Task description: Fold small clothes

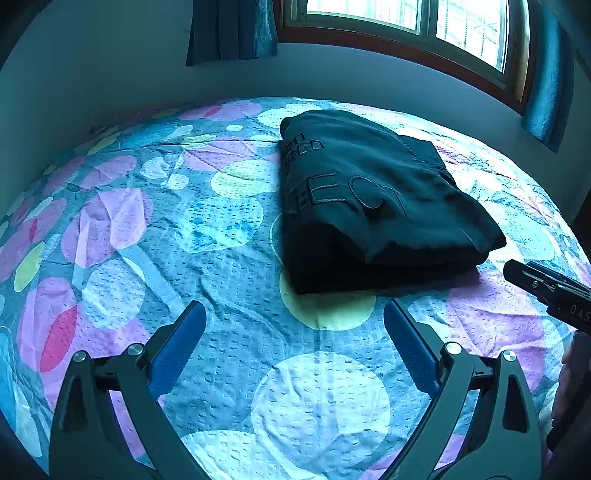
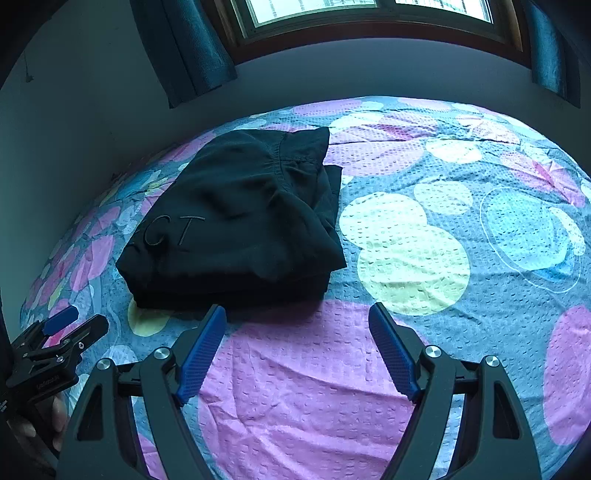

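1. You face a bed (image 1: 221,280) whose quilted cover is printed with pink, yellow, white and blue circles.
2. Behind it runs a plain pale wall (image 1: 110,74).
3. A wood-framed window (image 1: 406,22) above lets in bright daylight.
4. Dark teal curtains (image 1: 231,31) hang at both sides.

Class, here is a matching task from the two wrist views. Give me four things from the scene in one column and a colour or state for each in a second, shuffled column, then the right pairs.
Things
1. garment
2. bedspread
3. left gripper
4. curtain

Descriptions
A. hanging beside the window
B. black, folded into a stack
C. open, holding nothing
D. patterned with pastel circles

Pairs: 1-B, 2-D, 3-C, 4-A
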`<state>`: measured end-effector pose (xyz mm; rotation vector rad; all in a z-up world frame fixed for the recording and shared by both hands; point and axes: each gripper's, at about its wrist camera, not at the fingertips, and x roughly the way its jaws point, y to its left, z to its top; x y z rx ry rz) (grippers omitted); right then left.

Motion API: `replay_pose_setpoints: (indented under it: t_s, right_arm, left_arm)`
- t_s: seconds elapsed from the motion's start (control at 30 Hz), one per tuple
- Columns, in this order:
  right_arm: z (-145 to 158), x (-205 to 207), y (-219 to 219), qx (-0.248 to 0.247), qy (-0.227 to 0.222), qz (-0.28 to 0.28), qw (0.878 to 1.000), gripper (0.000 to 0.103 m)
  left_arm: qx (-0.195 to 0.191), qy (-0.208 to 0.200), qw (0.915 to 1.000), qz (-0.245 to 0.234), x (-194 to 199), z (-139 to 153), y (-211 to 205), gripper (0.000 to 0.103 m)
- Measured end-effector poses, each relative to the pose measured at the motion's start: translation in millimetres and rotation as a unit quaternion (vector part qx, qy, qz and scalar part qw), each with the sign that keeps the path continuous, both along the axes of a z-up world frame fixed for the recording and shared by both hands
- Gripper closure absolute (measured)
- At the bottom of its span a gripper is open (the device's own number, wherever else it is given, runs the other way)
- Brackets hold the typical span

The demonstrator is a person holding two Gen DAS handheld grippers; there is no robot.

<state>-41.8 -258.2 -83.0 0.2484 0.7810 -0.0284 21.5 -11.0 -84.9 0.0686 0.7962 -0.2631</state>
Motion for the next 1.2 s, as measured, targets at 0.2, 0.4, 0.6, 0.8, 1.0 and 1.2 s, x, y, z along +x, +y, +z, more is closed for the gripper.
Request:
replay_pose_setpoints:
  t_s: [0.2,0.4,0.6,0.8,1.0,1.2]
  right_arm:
    - [2,-2,4,-0.005,-0.002,0.003,1.0,0.024]
    - [1,-4,7,-0.01,0.0,0.001,1.0,0.024]
    - [-2,-4,9,-0.011,0.003,-0.001,1.0,0.024]
    - [-2,-4,9,-0.012,0.004,-0.001,1.0,0.024]
    - [-2,-4,10,-0.012,0.004,0.0,1.0,0.024]
    - [-3,-4,12,-0.011,0.004,0.0,1.0,0.024]
  left_arm:
    - [0.003,-0.006,1.0,0.002,-4,2,-2,0.006]
    - [0.005,-0.007,1.0,0.001,-4,2,-2,0.006]
    - [0.007,-0.005,1.0,0.001,-5,1,-3,0.006]
    - [0.005,-0.006,1.0,0.005,-4,1,-1,0.006]
    - [0.006,-0.008,0.9999,0.014,-3,3,2,0.006]
    - [0.007,-0.008,0.9998,0.015,-3,3,2,0.006]
